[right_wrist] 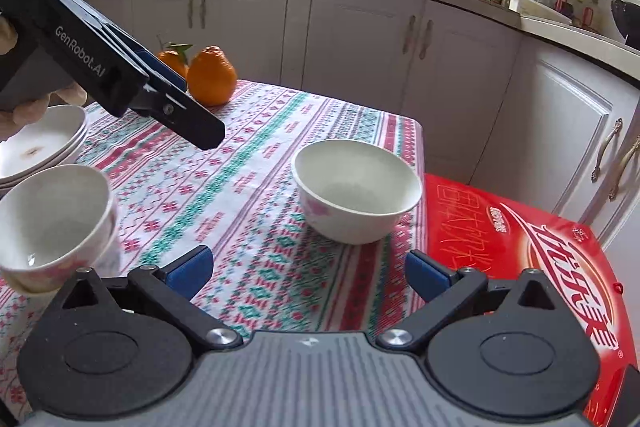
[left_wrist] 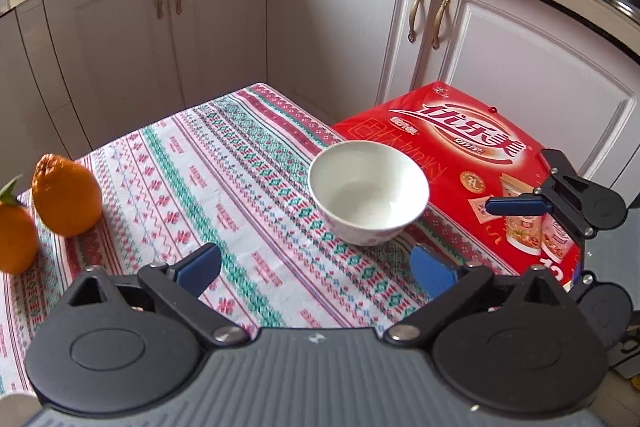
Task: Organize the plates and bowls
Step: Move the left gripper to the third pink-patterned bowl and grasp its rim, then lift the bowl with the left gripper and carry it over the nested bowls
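A white bowl (left_wrist: pixel 368 193) with pink flowers stands alone near the table's right edge; it also shows in the right wrist view (right_wrist: pixel 356 197). My left gripper (left_wrist: pixel 316 267) is open and empty, just short of this bowl. My right gripper (right_wrist: pixel 306 271) is open and empty, also just short of it. In the left wrist view the right gripper (left_wrist: pixel 560 195) shows at the right edge. In the right wrist view the left gripper (right_wrist: pixel 180 107) reaches in from the upper left. Stacked bowls (right_wrist: pixel 56 223) and stacked white plates (right_wrist: pixel 40 143) sit at the left.
Two oranges (left_wrist: pixel 66 195) stand at the table's far left, also in the right wrist view (right_wrist: pixel 210 75). A red carton (left_wrist: pixel 472 163) lies beside the table's right edge. The patterned tablecloth (left_wrist: pixel 224 187) covers the table. Kitchen cabinets (left_wrist: pixel 224 19) stand behind.
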{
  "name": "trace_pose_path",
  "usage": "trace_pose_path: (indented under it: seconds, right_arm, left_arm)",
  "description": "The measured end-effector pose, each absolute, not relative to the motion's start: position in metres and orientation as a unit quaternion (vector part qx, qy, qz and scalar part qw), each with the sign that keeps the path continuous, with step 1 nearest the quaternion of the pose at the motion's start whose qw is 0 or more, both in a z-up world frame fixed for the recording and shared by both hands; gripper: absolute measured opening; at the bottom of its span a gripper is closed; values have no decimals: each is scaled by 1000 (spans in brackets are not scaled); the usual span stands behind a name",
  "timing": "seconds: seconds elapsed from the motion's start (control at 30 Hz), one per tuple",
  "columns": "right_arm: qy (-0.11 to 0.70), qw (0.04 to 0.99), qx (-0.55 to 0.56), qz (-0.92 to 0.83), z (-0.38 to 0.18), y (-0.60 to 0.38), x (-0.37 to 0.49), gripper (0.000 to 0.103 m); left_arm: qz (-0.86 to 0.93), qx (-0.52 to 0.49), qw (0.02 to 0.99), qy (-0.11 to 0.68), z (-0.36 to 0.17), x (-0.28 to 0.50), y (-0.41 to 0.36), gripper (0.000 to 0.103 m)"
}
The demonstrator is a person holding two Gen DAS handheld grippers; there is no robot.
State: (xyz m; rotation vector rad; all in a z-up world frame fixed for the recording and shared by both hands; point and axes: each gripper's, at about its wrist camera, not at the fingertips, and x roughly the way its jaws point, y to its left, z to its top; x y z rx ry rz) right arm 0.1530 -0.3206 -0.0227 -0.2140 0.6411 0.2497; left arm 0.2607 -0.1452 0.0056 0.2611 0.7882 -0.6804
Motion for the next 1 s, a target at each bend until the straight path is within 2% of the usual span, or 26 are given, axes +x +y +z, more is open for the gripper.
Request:
trace_pose_path:
  seconds: [0.47,0.63,0.73,0.8,0.87,1.0]
  right_arm:
    - [306,938,-87,137,-36,-348,205,103]
    - [307,936,-85,152,-42,-350,219,103]
    - [305,935,-92,157,-43,-350,224,101]
    - [305,934,-91,162,-44,-350,226,101]
    - [306,934,-91,164,-44,-351,229,98]
    - [306,933,-95,166,-46,-352,231,95]
  left_arm:
    - [-352,171,835,387,-20,308,-202,100]
    - [-369,174,822,396,-31,321,-219,93]
    - [-374,176,816,403,-36,327,-227,80]
    - [-376,175,814,406,-39,331,-230,78]
    - [-376,173,813,410,-41,334,-232,72]
    - [-378,171,809,417,-44,339,-234,70]
